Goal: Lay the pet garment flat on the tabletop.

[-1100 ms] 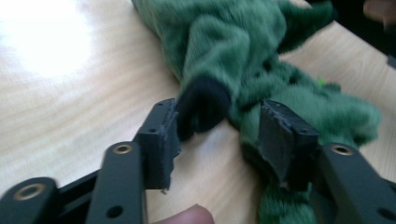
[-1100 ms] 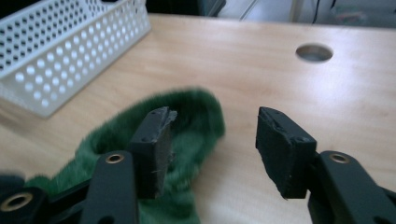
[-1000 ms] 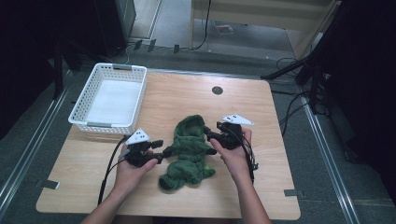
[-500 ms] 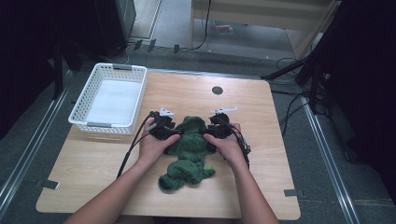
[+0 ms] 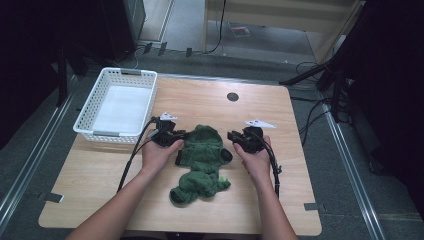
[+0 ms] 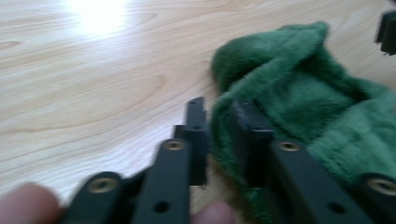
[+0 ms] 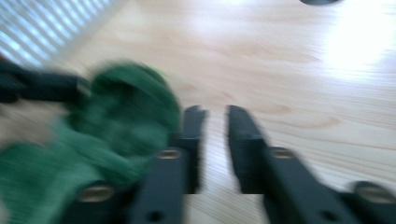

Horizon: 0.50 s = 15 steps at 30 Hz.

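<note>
- We bring the left tongs (image 6: 219,126) onto the green fleece garment's (image 5: 202,160) edge mid-table (image 5: 280,200); jaws just closing, fabric between, grip uncertain.
- Right tongs (image 7: 215,126) narrowed on nothing (garment beside).
- Next: pinch both shoulders.

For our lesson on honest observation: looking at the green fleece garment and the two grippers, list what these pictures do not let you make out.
- Left gripper, left gripper view: green garment edge lies between the jaws; blur hides whether the pads press it.
- Right gripper, right gripper view: motion blur; the gap looks bare, the garment beside it.
- High view: jaw tips too small to read.
- White basket: contents unclear from above.
</note>
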Each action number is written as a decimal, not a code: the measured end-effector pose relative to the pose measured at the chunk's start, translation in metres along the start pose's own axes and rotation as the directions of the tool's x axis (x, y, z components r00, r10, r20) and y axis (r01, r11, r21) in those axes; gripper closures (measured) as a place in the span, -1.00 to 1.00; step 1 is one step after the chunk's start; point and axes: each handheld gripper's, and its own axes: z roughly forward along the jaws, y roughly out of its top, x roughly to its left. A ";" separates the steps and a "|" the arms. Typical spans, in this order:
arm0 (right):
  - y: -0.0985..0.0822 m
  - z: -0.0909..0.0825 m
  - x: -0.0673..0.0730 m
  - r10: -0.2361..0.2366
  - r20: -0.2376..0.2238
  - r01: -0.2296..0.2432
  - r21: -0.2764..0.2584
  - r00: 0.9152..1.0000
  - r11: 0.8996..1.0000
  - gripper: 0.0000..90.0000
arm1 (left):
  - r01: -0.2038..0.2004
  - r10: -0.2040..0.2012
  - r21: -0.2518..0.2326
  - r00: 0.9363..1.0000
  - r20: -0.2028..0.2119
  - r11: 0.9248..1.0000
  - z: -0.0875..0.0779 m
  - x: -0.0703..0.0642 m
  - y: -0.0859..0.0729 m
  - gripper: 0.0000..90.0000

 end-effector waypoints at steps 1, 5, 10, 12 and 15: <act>0.000 0.000 0.000 0.000 0.000 0.000 0.000 1.000 1.000 0.41 | -0.001 0.001 -0.010 1.000 0.004 1.000 0.000 -0.001 0.000 0.58; 0.008 0.013 0.014 -0.085 0.027 0.083 0.067 0.996 0.994 0.09 | 0.018 -0.018 -0.012 1.000 -0.012 1.000 0.009 -0.008 0.003 0.17; 0.002 0.047 0.019 -0.149 0.075 0.131 0.204 0.986 0.970 0.49 | -0.011 0.012 0.029 0.999 -0.046 1.000 0.017 -0.009 0.008 0.73; 0.001 0.045 0.018 -0.179 0.067 0.168 0.147 0.982 0.975 0.97 | -0.032 0.034 0.028 0.997 -0.072 0.999 0.015 -0.008 0.010 0.95; 0.005 0.036 0.016 -0.193 0.075 0.188 0.078 0.978 0.979 1.00 | -0.067 0.069 0.022 0.991 -0.117 0.998 0.012 -0.005 0.013 0.96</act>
